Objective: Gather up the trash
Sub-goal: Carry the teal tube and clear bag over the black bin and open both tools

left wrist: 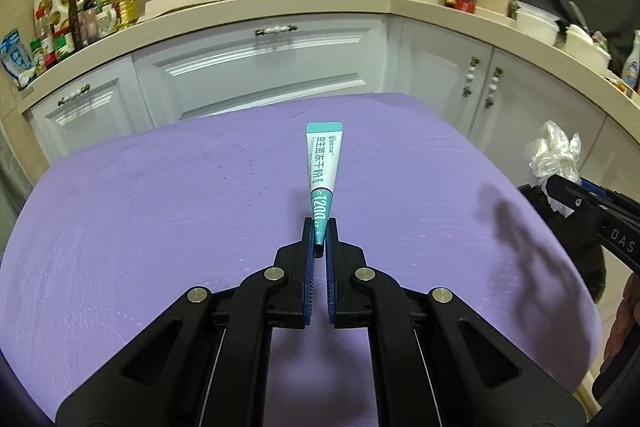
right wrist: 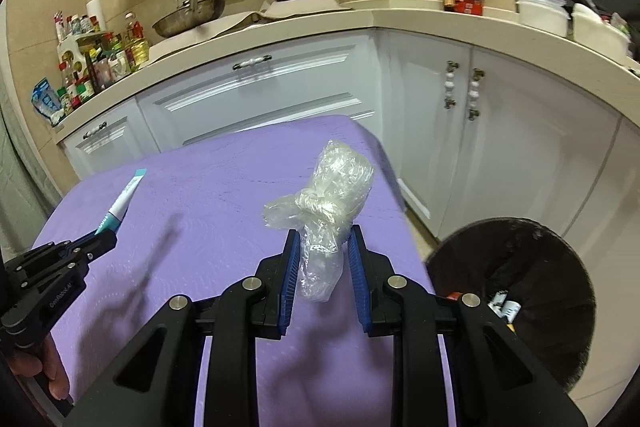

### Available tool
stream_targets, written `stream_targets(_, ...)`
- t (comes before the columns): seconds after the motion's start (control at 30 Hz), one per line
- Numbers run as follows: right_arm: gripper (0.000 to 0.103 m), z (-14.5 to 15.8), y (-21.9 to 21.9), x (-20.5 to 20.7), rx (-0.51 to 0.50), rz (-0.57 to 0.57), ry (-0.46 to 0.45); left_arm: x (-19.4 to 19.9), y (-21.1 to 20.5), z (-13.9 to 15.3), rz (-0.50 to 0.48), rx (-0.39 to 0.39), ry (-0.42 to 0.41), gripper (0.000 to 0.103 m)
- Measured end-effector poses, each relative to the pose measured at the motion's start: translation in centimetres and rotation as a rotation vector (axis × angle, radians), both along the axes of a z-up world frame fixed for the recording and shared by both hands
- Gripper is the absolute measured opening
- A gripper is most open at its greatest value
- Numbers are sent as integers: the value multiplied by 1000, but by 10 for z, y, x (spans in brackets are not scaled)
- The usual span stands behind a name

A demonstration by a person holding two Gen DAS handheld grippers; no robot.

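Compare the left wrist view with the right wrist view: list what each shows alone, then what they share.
Left wrist only: the printed face of the teal sachet clamped in the left gripper.

Right wrist only: the black trash bin's inside, holding scraps.

Both: the purple table cover, the knotted clear plastic bag in the right gripper, and the kitchen counter.

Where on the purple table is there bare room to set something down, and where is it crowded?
The purple table shows bare cloth to the left of the teal sachet held in the left tool, and between it and the knotted plastic bag in the right tool. The back counter is crowded with pans and bottles.
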State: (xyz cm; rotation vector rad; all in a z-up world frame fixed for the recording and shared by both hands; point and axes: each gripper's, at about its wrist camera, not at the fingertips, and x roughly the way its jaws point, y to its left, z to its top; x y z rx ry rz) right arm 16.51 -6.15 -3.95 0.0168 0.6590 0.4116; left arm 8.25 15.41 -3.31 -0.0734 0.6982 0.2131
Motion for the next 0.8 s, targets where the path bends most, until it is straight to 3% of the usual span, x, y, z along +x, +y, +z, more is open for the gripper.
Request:
stream_targets(0.23, 26, 3, -41, -13, 0, -80, -20, -1, -37, 7, -77, -3, -20, 5)
stream_targets(0.8, 26, -4, -155, -36, 8, -311, -31, 23, -170, 12, -354, 33, -42, 5)
